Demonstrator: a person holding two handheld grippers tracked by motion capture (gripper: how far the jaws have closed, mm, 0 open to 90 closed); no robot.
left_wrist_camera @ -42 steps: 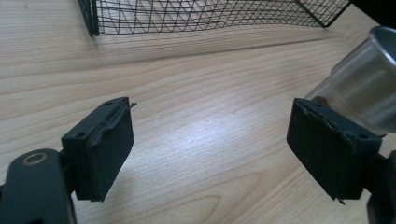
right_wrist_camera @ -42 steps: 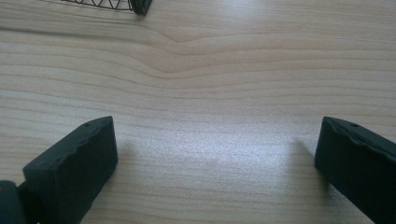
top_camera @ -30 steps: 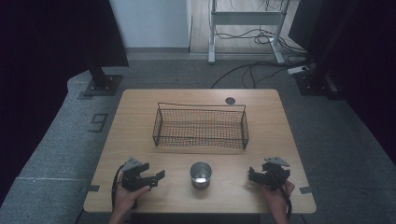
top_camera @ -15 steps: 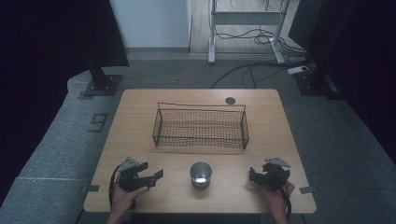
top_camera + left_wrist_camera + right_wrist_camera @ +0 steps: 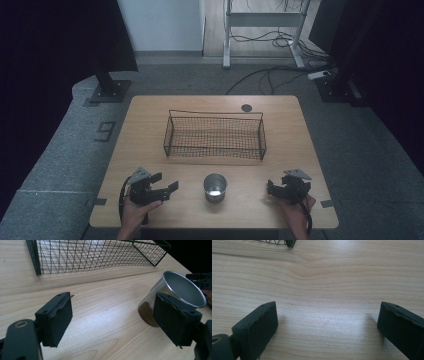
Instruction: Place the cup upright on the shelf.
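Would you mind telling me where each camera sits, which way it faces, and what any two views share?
High view: above the table's near edge, looking forward and down; both hands, left gripper and right gripper show.
Left gripper view: rides that gripper, facing the metal cup and wire basket; open jaws show.
Right gripper view: faces bare table; open jaws show.
High and left gripper views share cup and basket.

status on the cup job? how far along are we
Nothing looks done yet: the metal cup stands upright on the table, in front of the wire basket, which looks empty. In hand: the left gripper, jaws open, points toward the cup from its left without touching it. The right gripper sits open on the cup's other side. Left: grasping and moving the cup, probably into the basket.
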